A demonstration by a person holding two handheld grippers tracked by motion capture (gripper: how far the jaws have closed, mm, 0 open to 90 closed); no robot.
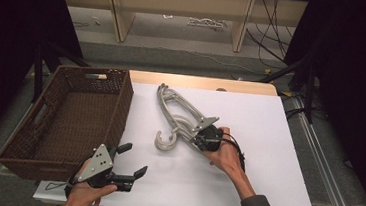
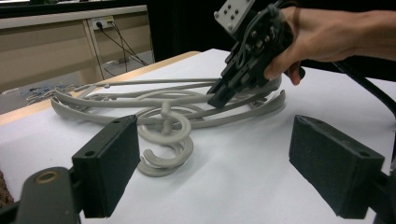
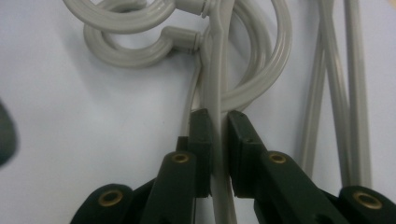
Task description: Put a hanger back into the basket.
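Note:
A pile of grey plastic clothes hangers (image 1: 180, 114) lies tangled on the white table (image 1: 254, 124), their hooks (image 1: 165, 140) pointing toward the front. My right gripper (image 1: 189, 133) is shut on one thin hanger arm (image 3: 217, 70), just behind the hooks; the right gripper view shows that bar pinched between the two jaws (image 3: 219, 126). My left gripper (image 1: 133, 160) is held open near the table's front left, with nothing between its pads (image 2: 112, 158). Its camera looks across at the hangers (image 2: 163, 100) and at the right gripper (image 2: 224, 95).
A brown wicker basket (image 1: 120, 105) with cut-out handles stands at the table's left, close to my left gripper. Bare white table lies to the right and front of the hangers. Beyond the table are a wooden bench and floor cables.

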